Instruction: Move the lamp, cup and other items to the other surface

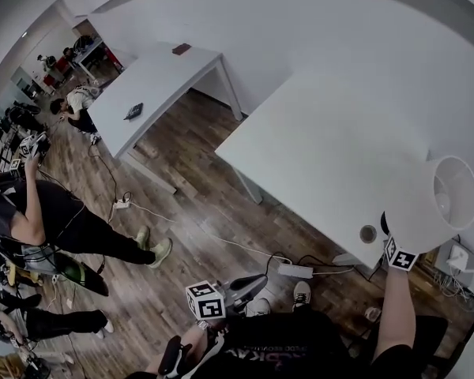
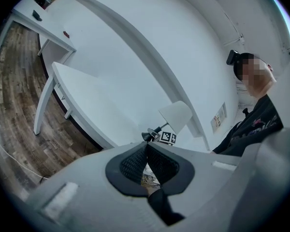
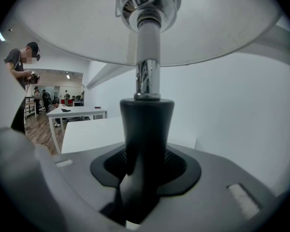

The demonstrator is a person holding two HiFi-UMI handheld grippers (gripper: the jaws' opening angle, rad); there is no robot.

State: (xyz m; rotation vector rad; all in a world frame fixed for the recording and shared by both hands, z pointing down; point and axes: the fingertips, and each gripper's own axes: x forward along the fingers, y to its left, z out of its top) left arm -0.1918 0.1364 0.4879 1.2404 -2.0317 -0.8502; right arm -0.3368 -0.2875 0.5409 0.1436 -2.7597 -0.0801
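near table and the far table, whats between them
Only wood floor lies between the near table and the far table, seen in the head view.

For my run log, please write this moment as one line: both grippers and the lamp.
right gripper: shut on lamp stem | left gripper: shut, empty | lamp: at table near edge

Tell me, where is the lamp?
The lamp is at the head view's far right, over the edge of the near white table, its stem clamped by the right gripper.
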